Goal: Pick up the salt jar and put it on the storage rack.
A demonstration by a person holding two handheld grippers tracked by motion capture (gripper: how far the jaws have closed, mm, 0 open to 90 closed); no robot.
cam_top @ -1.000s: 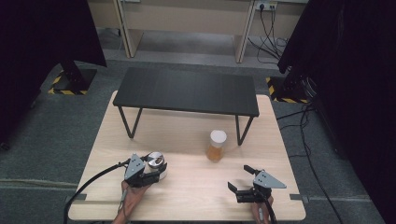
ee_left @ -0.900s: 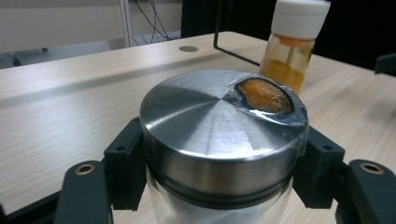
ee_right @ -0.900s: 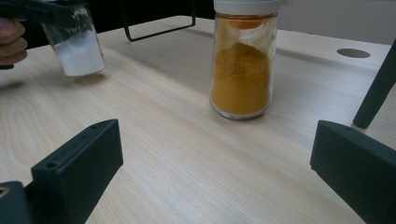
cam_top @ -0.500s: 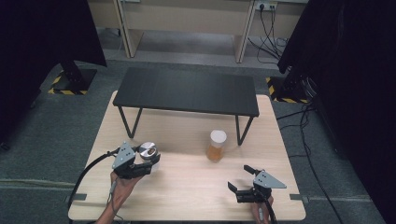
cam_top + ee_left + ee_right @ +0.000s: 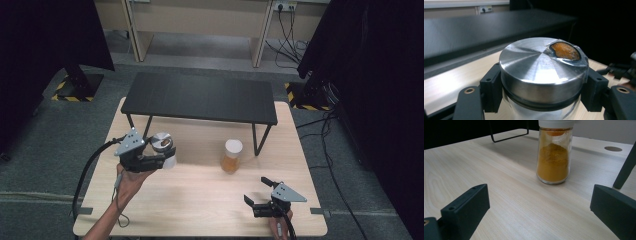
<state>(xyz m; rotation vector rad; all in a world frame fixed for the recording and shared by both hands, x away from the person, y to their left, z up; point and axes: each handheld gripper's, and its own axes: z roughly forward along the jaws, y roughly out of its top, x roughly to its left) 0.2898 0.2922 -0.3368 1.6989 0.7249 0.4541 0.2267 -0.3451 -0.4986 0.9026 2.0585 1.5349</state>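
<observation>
no readable text, label, brand or number anywhere

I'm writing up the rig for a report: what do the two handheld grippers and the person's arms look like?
Each is a black two-jaw tool. The left gripper and right gripper each carry a grey three-cornered plate on top, and a black cable trails from each. The jaws are blocky black pads with small round screw holes. The forearms are bare, with no sleeves in sight.

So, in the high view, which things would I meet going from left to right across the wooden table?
Left gripper holding the jar with the metal lid → spice jar with orange powder → right gripper.
</observation>
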